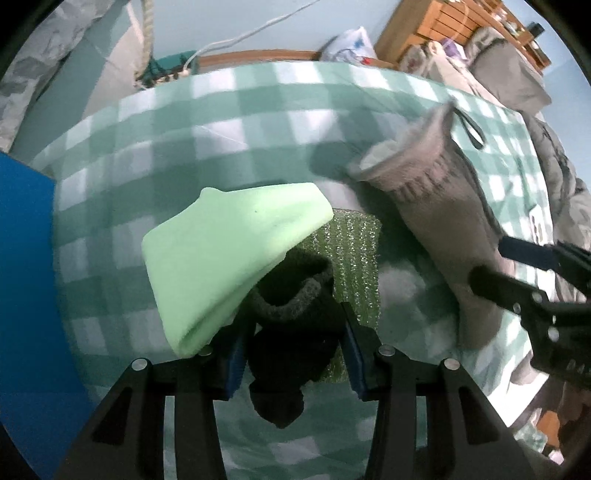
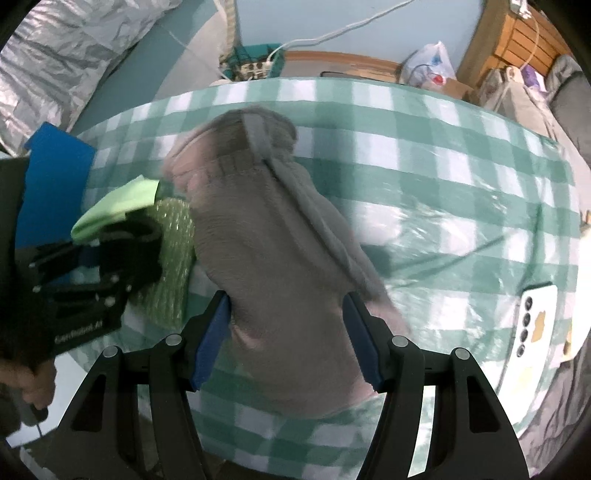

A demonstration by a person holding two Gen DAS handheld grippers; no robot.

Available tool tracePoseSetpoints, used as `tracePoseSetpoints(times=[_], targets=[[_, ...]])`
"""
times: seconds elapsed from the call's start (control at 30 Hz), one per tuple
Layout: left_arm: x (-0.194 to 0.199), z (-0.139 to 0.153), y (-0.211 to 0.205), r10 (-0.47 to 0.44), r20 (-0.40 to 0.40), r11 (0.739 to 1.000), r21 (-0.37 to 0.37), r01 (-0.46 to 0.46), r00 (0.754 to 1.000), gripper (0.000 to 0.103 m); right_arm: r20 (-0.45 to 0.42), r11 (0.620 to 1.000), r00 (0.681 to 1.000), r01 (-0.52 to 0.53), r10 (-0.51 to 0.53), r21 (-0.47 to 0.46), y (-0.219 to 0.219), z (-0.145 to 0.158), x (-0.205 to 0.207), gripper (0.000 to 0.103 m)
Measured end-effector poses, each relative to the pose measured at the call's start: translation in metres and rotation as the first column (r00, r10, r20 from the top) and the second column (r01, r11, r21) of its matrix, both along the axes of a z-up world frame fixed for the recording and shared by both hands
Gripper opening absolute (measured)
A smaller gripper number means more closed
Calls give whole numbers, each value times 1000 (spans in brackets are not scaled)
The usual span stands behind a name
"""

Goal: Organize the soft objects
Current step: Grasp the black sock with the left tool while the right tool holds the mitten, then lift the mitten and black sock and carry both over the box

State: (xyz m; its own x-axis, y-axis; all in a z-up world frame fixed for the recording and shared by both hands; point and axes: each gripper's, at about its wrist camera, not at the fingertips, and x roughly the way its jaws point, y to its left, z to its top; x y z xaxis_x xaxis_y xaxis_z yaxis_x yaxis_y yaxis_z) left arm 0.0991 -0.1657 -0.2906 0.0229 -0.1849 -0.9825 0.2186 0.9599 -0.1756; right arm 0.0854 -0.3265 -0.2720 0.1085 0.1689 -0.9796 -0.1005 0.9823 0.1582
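The left tongs (image 1: 293,347) grip a black sock (image 1: 291,332); a pale green cloth (image 1: 229,251) drapes over their left finger, above the green sparkly sponge (image 1: 354,251) on the checked worktop (image 1: 221,129). Right of that sponge, the right tongs (image 2: 286,339) clasp a grey mitten (image 2: 273,236)

Pale blue wall (image 2: 369,22), green checked tablecloth (image 2: 424,147), wooden slatted furniture (image 1: 443,22)

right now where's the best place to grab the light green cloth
Judging from the left wrist view, grip the light green cloth at its thick folded edge nearest the left gripper, coming from above: the layers bunch there, and the rest lies flat.
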Motion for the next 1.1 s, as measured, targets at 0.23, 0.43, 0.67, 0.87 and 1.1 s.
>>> tracePoseSetpoints(times=[0.23,0.43,0.67,0.87,1.1], targets=[[-14,0,2,27,-45,999,-42,-29,999,67,4,999,1000,-21,21,44,-16,6,-9,63],[-22,3,28,112,-37,993,-44,-114,993,76,53,995,995,-91,89,45,-17,15,-3,66],[-24,7,35,150,-9,988,-35,-150,989,78,62,974,972,-227,225,20,2,14,13,67],[-23,4,27,150,-6,989,-6,-150,989,78,36,948,947,-318,319,-28,20,-8,23,67],[-28,5,19,116,-38,993,31,-115,992,48,37,939,940,-337,340,-70,28,-21,24,65]])
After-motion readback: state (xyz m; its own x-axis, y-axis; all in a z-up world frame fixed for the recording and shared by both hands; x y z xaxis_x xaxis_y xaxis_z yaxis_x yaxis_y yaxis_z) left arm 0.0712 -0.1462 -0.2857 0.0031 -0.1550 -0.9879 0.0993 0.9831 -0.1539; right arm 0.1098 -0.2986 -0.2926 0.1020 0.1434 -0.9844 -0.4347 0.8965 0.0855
